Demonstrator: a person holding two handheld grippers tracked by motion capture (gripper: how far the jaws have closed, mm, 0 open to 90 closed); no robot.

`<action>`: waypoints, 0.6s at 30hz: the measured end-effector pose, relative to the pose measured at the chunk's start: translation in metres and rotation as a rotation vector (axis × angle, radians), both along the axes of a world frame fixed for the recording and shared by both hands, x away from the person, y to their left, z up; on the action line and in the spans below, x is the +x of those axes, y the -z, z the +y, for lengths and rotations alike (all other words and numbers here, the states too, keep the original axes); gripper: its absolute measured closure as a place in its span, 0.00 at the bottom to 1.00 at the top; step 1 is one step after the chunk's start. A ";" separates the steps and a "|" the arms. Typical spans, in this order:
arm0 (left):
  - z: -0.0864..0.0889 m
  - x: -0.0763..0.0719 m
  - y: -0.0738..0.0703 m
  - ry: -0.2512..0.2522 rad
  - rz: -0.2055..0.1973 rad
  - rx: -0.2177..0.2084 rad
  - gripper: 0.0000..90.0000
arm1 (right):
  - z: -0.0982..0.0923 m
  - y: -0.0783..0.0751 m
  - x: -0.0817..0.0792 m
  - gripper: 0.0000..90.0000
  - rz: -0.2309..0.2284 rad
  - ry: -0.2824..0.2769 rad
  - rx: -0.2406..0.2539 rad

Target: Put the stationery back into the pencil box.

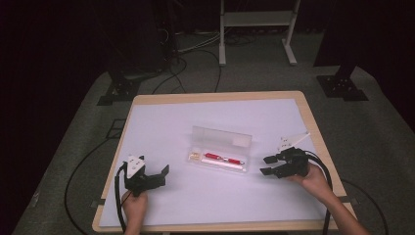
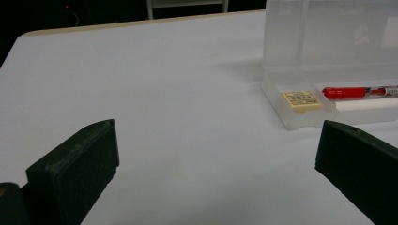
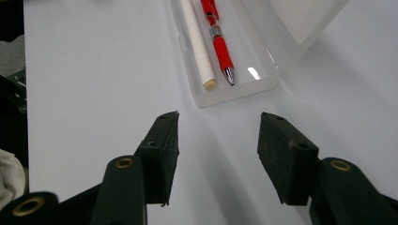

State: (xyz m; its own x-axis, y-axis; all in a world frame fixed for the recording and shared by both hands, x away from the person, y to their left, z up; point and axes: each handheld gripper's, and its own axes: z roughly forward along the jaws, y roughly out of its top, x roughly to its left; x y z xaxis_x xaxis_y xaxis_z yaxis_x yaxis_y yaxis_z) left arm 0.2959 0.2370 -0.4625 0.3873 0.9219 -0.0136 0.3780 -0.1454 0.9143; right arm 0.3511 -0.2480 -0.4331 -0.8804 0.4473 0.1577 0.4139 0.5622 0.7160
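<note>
Left gripper [image 1: 157, 176] and right gripper [image 1: 268, 165]: fingers apart, empty. Open clear pencil case [image 1: 220, 147] sits between them, just ahead of the right fingers, holding red pen [image 3: 218, 41], white stick [image 3: 199, 47], eraser [image 2: 301, 100]. Likely pen pick: come in square, straddle the barrel. White-topped bench [image 1: 171, 122], dark room.

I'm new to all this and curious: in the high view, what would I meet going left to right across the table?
Left gripper → small yellowish eraser → red pen → right gripper
</note>
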 end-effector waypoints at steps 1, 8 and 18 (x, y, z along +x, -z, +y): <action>0.000 0.000 0.000 0.000 0.000 0.000 0.00 | 0.000 0.000 0.000 0.53 0.000 0.000 0.000; 0.000 0.000 0.000 -0.001 0.005 0.001 0.00 | -0.008 0.004 -0.005 0.53 0.004 0.013 0.003; 0.000 0.000 0.000 0.000 0.004 0.001 0.00 | -0.018 0.009 -0.012 0.52 0.009 0.029 0.007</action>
State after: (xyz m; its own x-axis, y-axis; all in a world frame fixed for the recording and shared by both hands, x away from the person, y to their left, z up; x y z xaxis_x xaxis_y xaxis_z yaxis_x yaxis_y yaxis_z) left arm 0.2960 0.2373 -0.4623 0.3869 0.9220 -0.0147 0.3820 -0.1458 0.9126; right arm 0.3389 -0.2656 -0.4417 -0.8655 0.4718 0.1683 0.4364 0.5450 0.7159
